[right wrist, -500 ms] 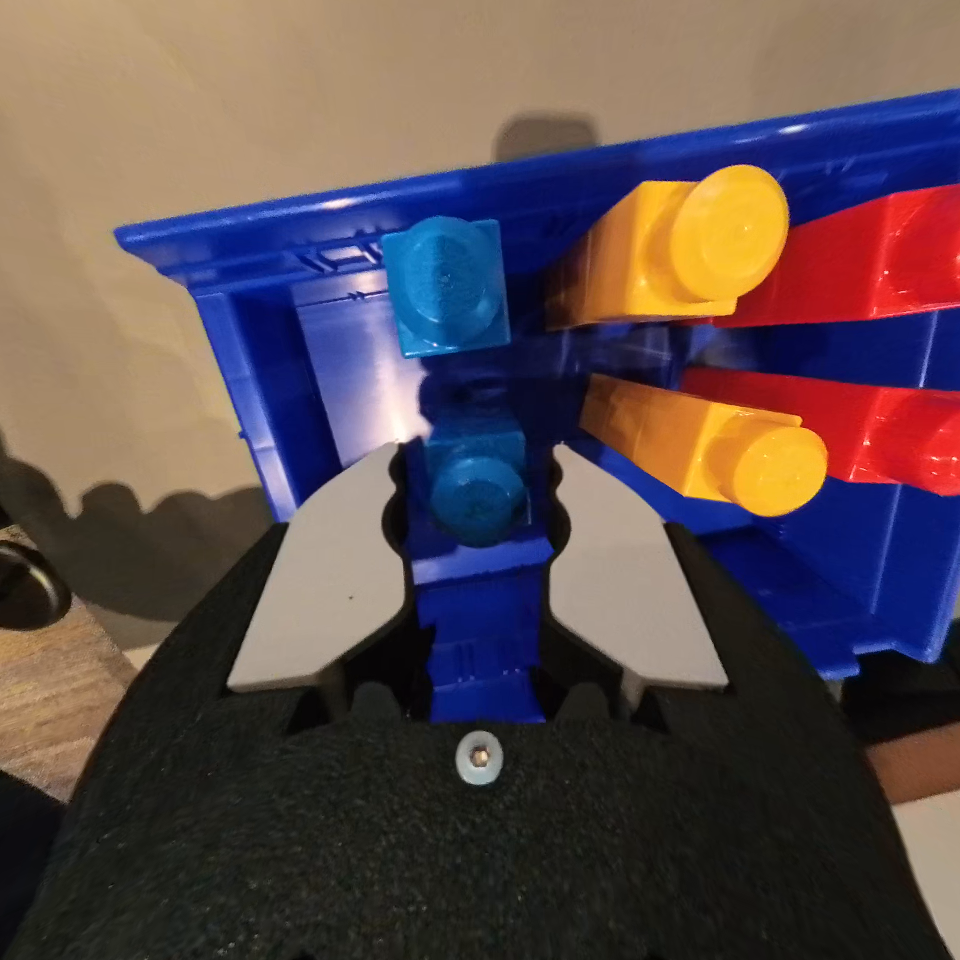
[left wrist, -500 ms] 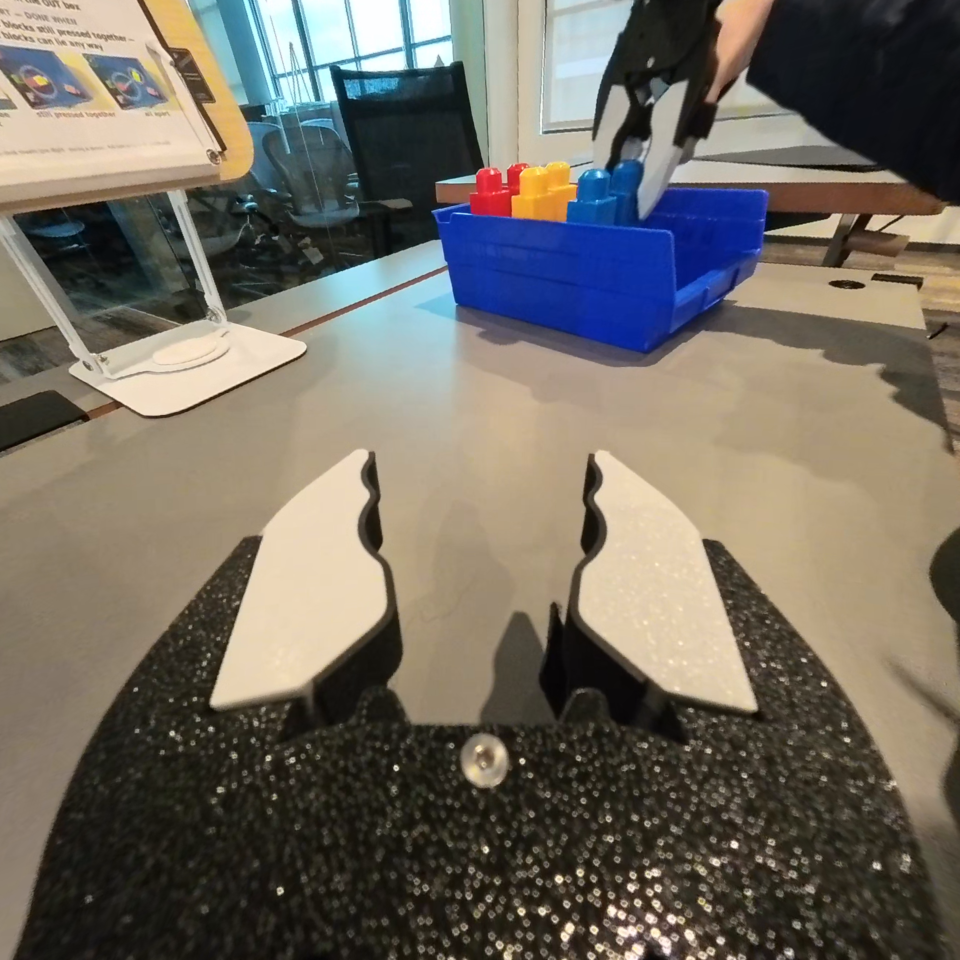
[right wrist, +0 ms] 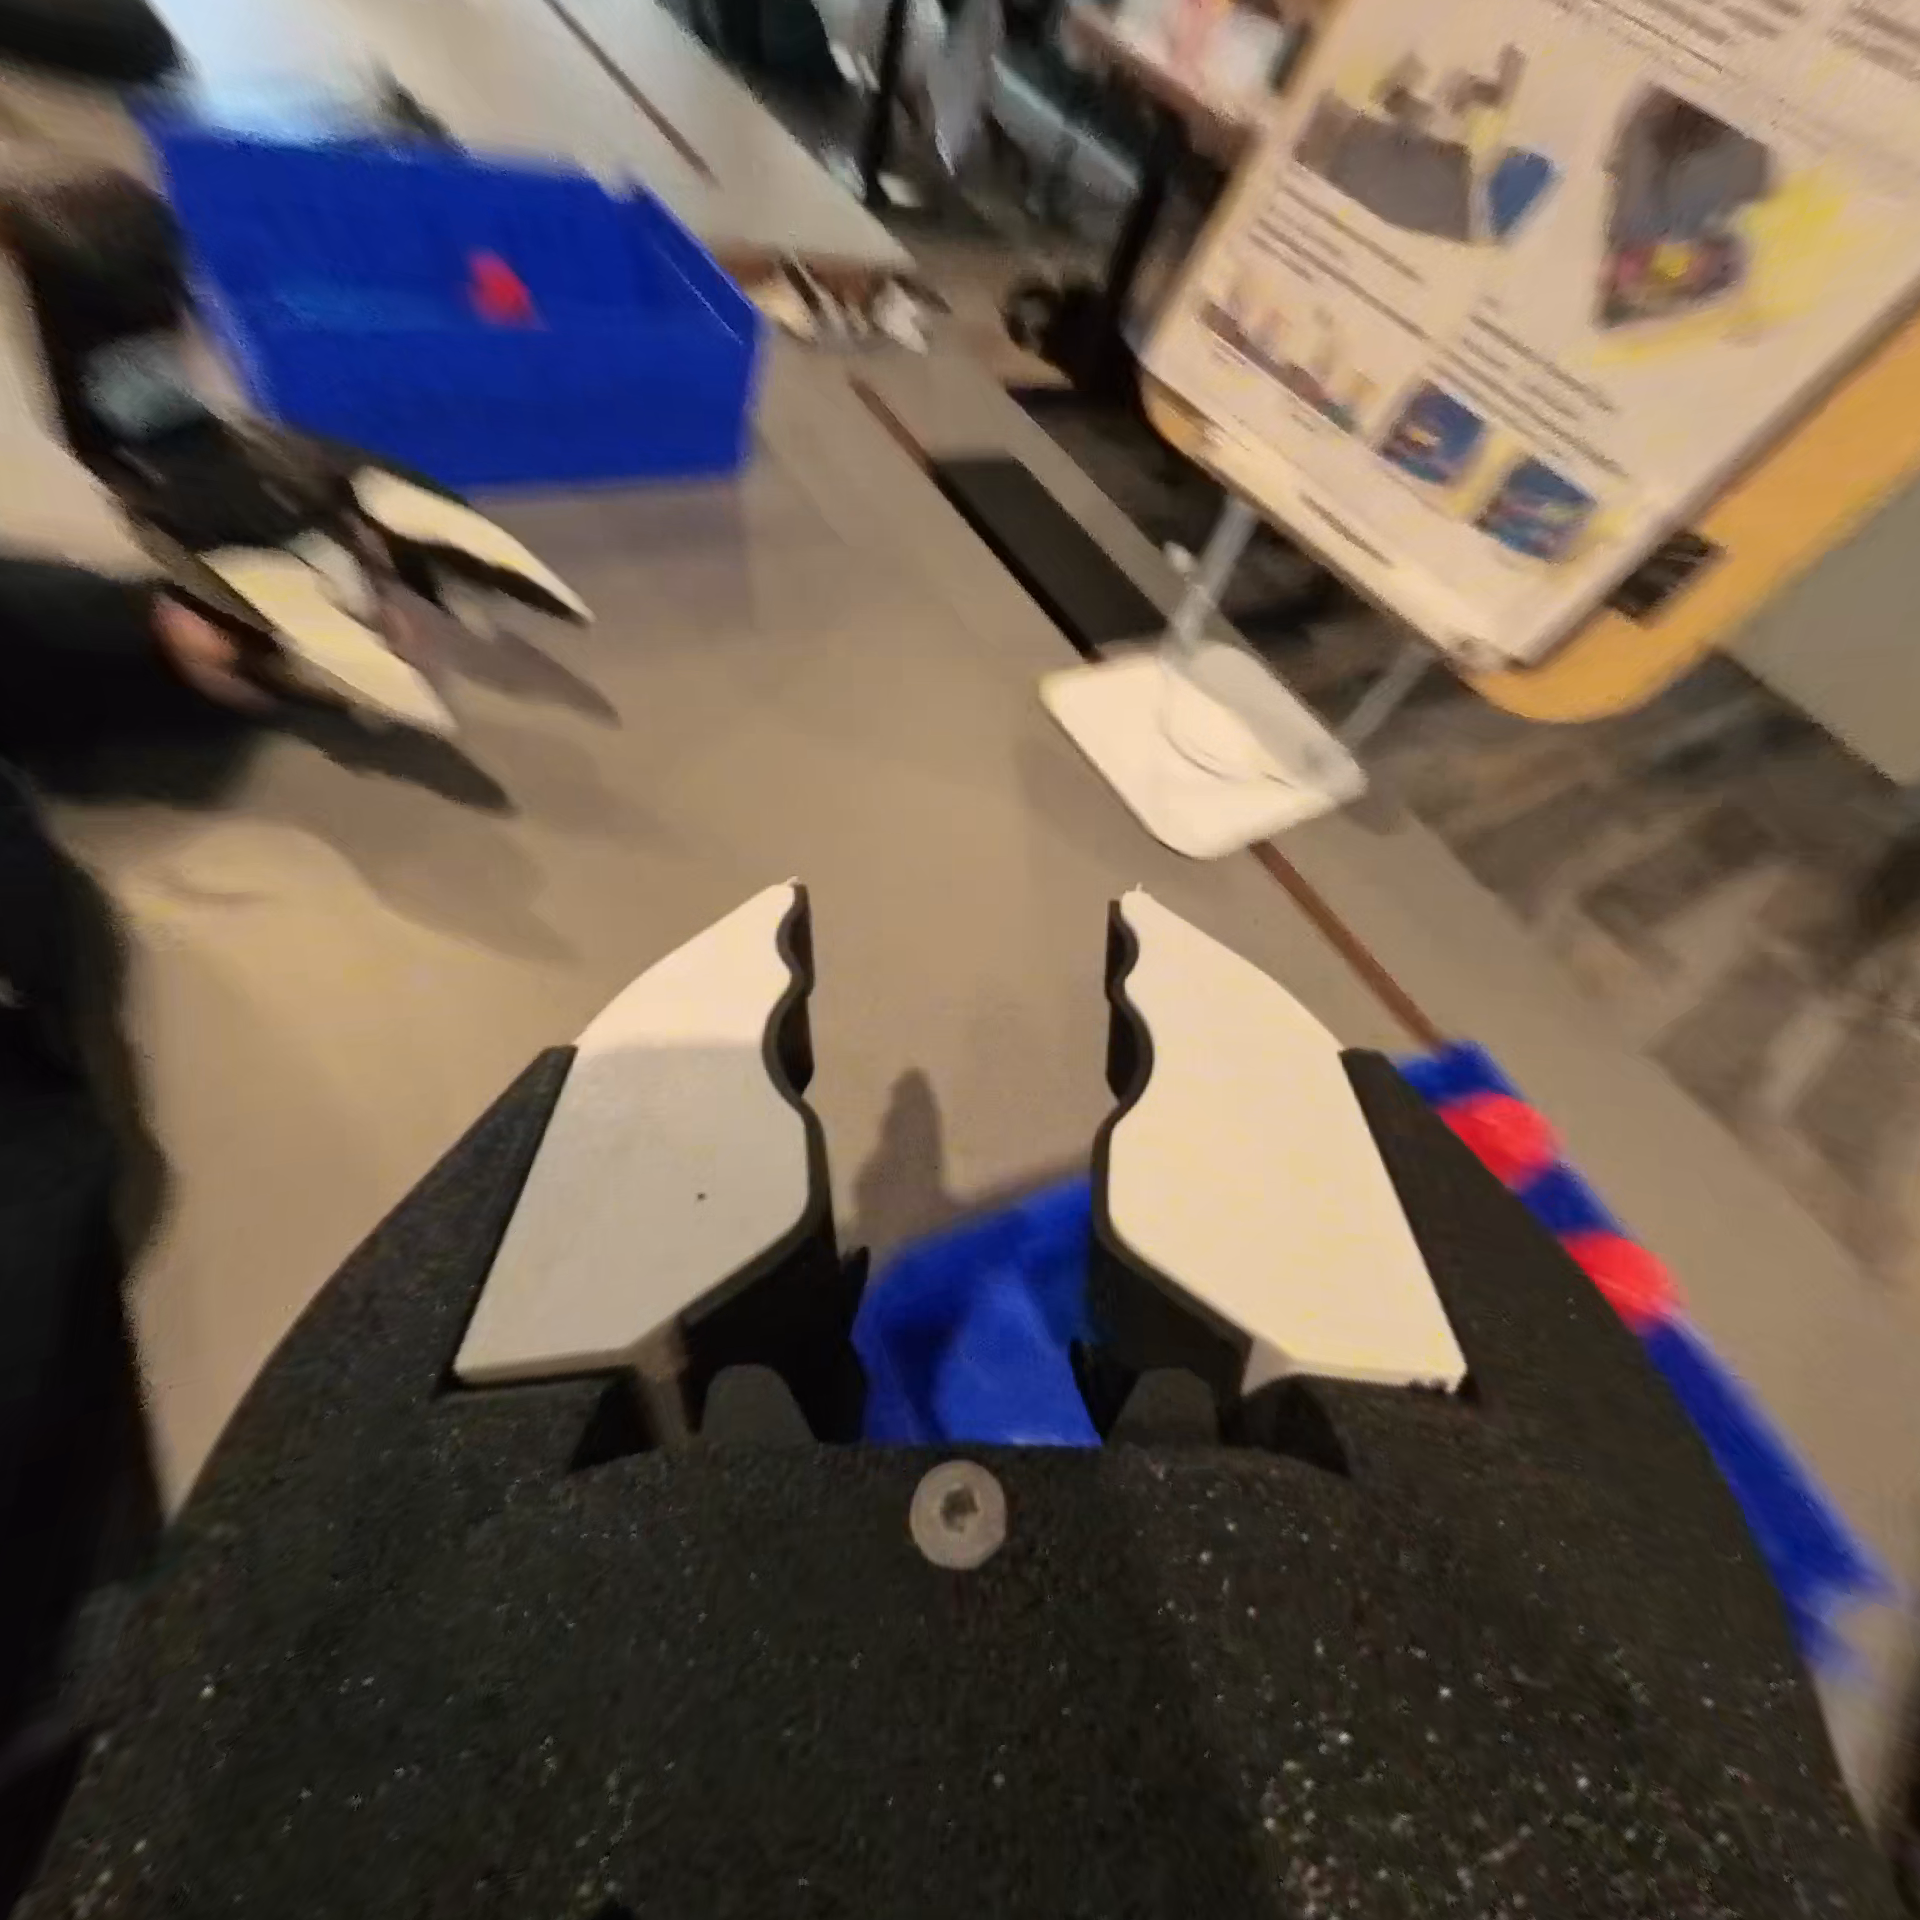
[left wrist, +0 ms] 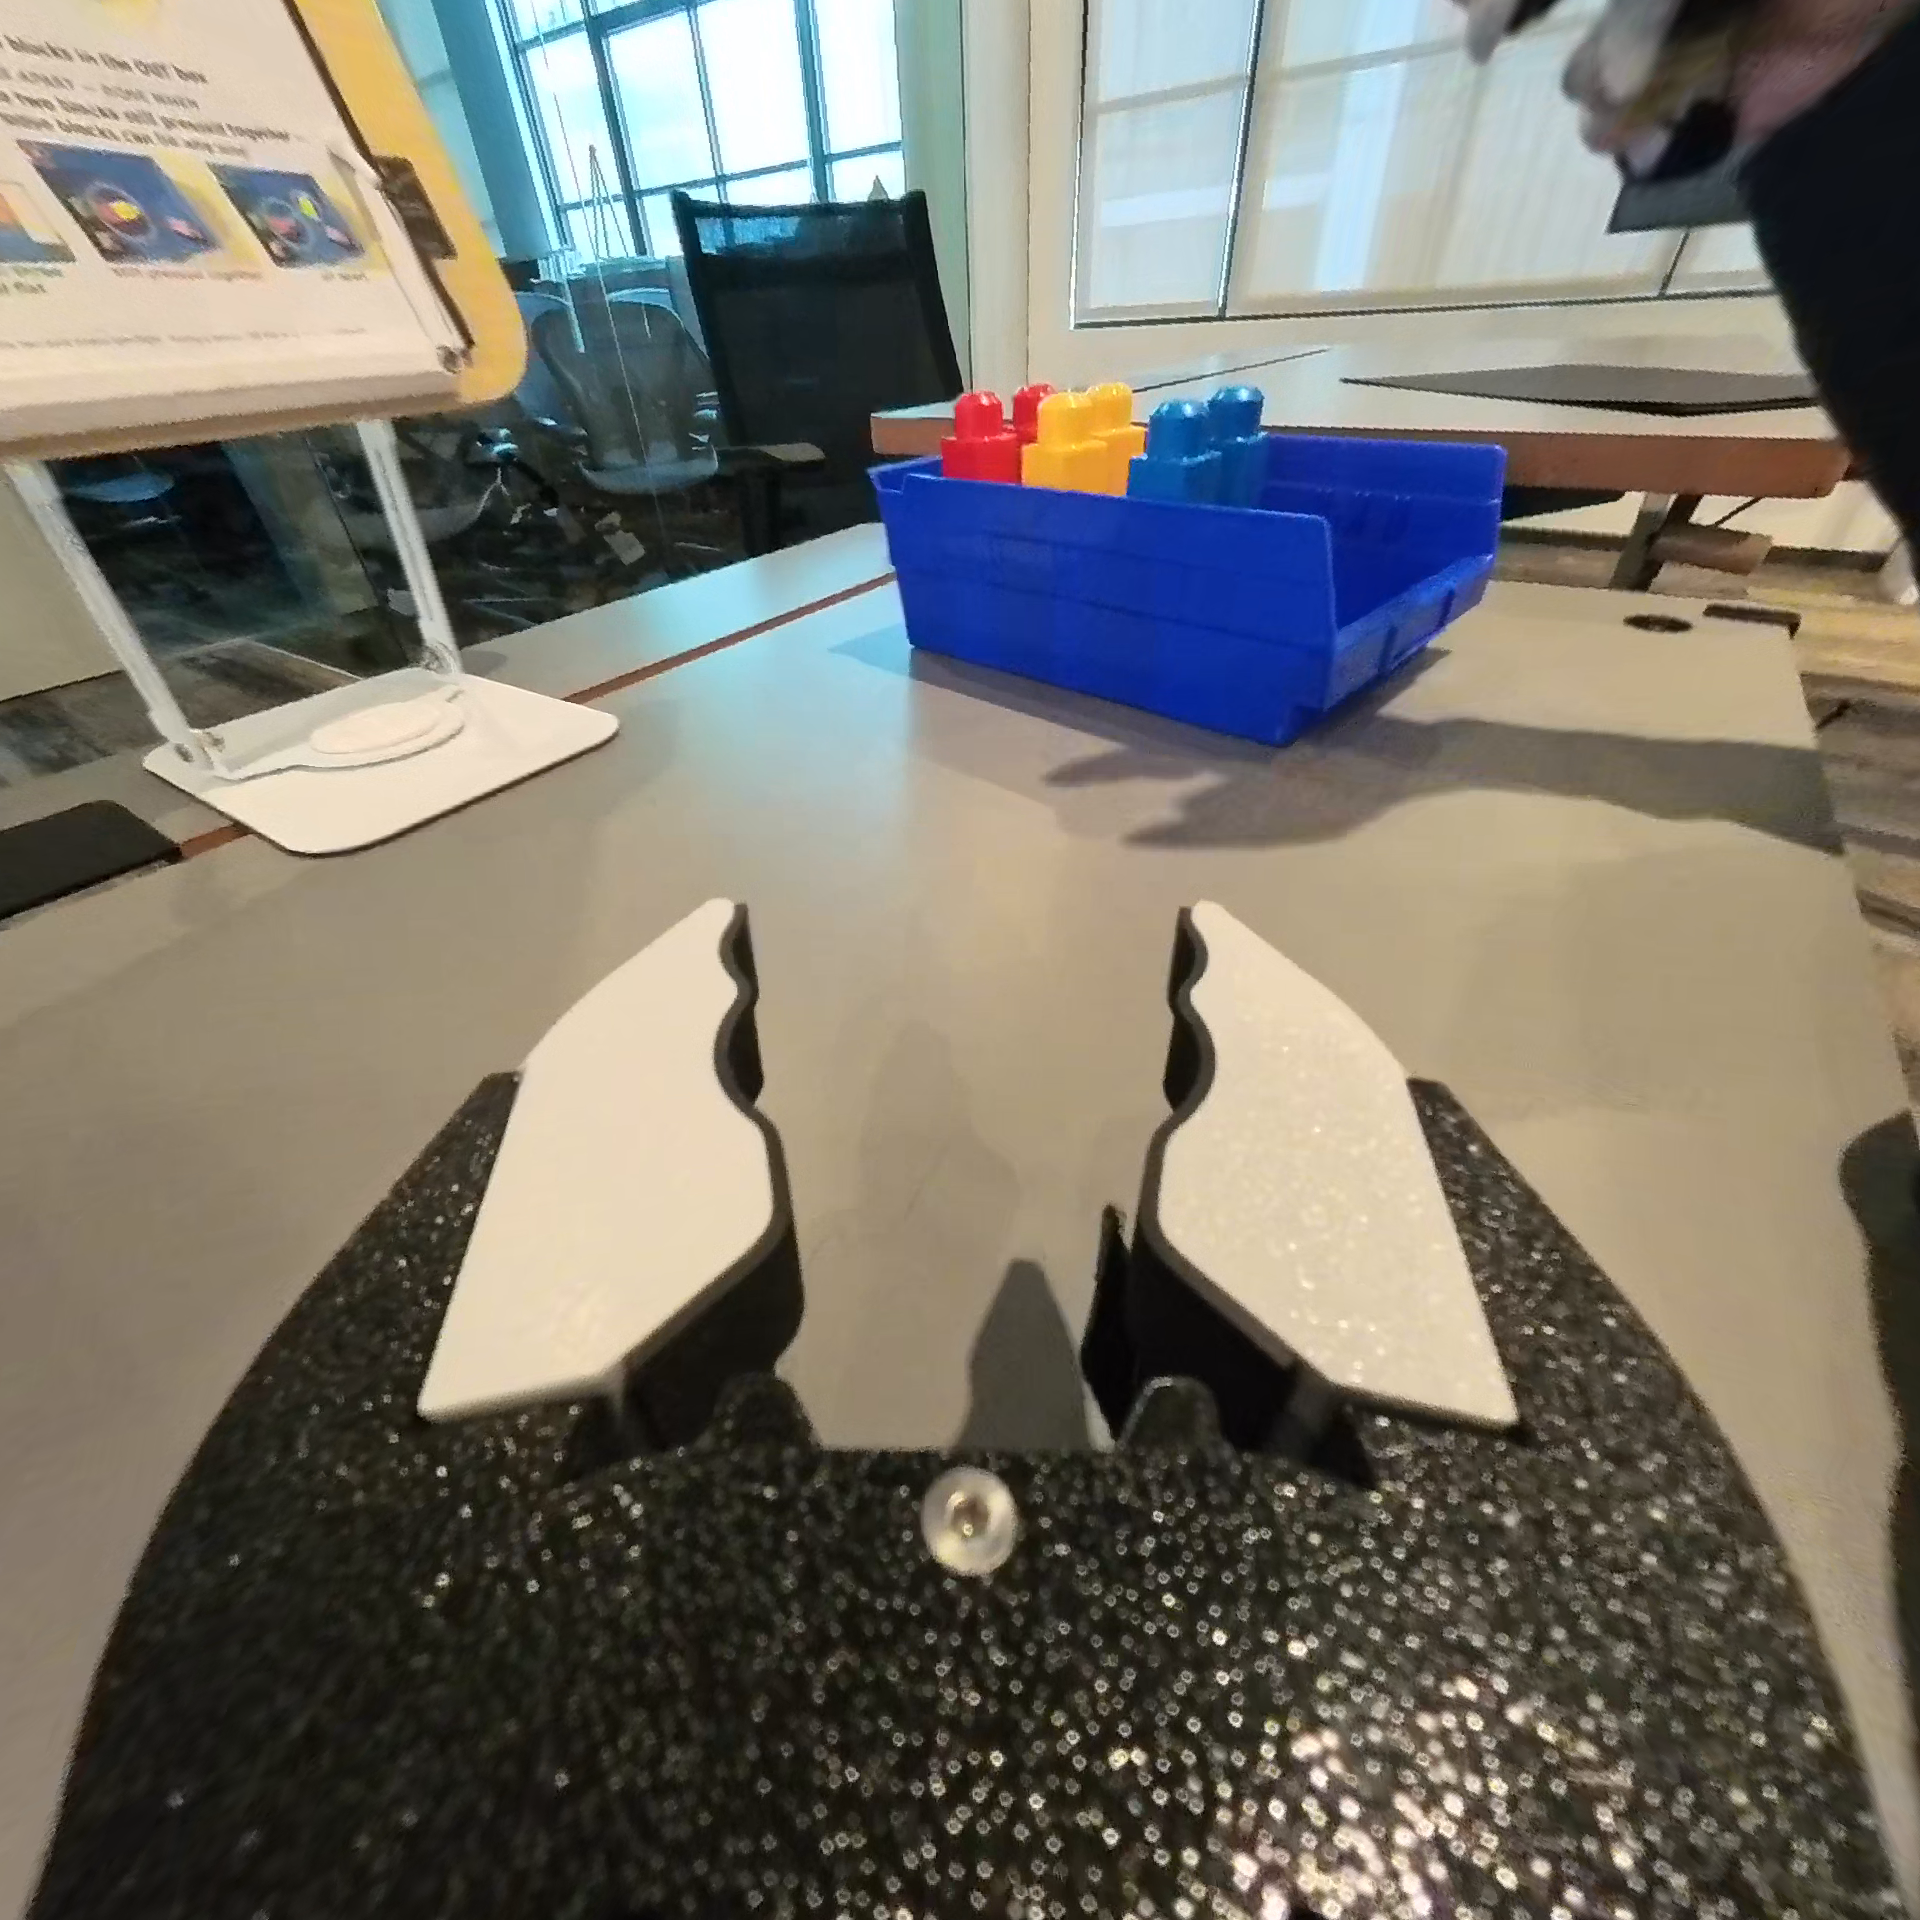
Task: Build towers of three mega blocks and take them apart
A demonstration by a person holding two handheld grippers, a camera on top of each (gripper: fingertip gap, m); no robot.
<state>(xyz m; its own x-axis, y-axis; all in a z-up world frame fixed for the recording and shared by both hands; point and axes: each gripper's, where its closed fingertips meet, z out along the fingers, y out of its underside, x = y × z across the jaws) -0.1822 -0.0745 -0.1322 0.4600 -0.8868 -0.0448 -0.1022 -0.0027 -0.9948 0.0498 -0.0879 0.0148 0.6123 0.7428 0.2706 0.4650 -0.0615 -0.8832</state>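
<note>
Blocks [left wrist: 1101, 442]: red, yellow, blue pairs upright in bin [left wrist: 1195, 603] | left claw [left wrist: 961, 935] wide, empty | right claw [right wrist: 961, 914] wide, empty

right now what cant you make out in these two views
- Right gripper: in the left wrist view, blurred and cut off by the top right corner.
- Second blue bin: right wrist view, motion blur hides its contents.
- Near blue bin: left wrist view, front wall hides the blue blocks' lower halves.

Bare grey table [left wrist: 935, 831] seen ahead of left gripper [left wrist: 961, 925]; passage bounded far right by blue bin [left wrist: 1143, 613], left by white stand base [left wrist: 416, 748].
</note>
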